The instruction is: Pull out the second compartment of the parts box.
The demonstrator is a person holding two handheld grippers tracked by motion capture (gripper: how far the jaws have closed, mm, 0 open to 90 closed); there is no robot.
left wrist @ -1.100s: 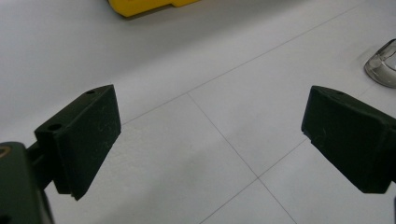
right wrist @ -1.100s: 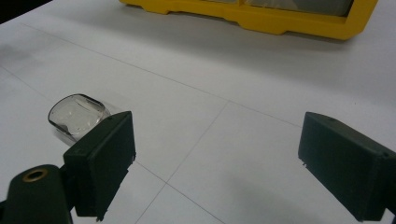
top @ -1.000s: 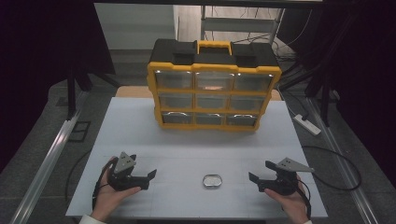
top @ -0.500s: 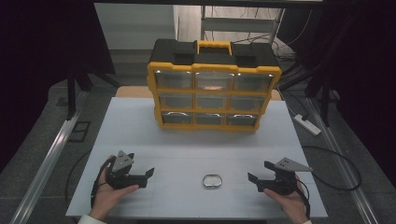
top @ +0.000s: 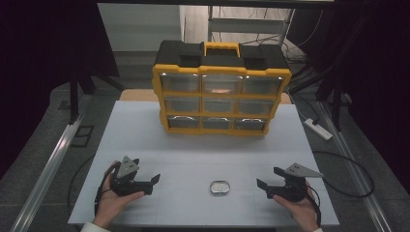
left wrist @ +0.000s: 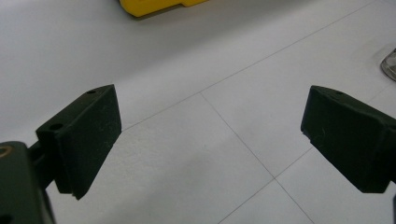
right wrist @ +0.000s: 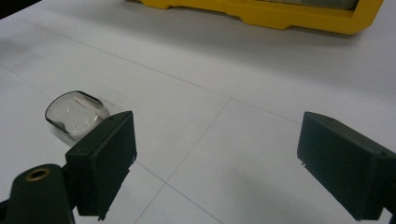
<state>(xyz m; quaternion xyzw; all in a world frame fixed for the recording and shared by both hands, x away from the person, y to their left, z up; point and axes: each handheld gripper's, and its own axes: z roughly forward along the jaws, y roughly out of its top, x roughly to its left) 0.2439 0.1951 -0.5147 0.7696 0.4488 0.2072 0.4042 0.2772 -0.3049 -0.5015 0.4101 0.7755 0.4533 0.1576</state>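
We see both grippers resting low over the near part of the white table (top: 145, 140), each held in one of the person's hands, and neither is grasping anything. The left gripper (top: 153, 181) sits near the table's front left, its jaws spread wide and pointing toward the middle of the table; in the left gripper view (left wrist: 210, 140) only bare table surface with thin seam lines lies between its two black jaws. The right gripper (top: 263, 186) sits near the front right, also released, its jaws wide apart and pointing inward toward the left one. Between the two grippers, on the table and apart from both, lies a small clear plastic tray (top: 220, 187), rounded at the corners and seemingly empty. In the right gripper view (right wrist: 215, 158) that tray (right wrist: 77, 114) shows just past the tip of the jaw on the left of the picture, outside the gap between the jaws, not touched. In the left gripper view just an edge of it (left wrist: 390, 65) peeks in at the right border. Farther back, at the middle of the table, stands a yellow and black organizer box (top: 222, 92) with three rows of clear drawers, all pushed in, and a yellow handle on top; it is well apart from both grippers.
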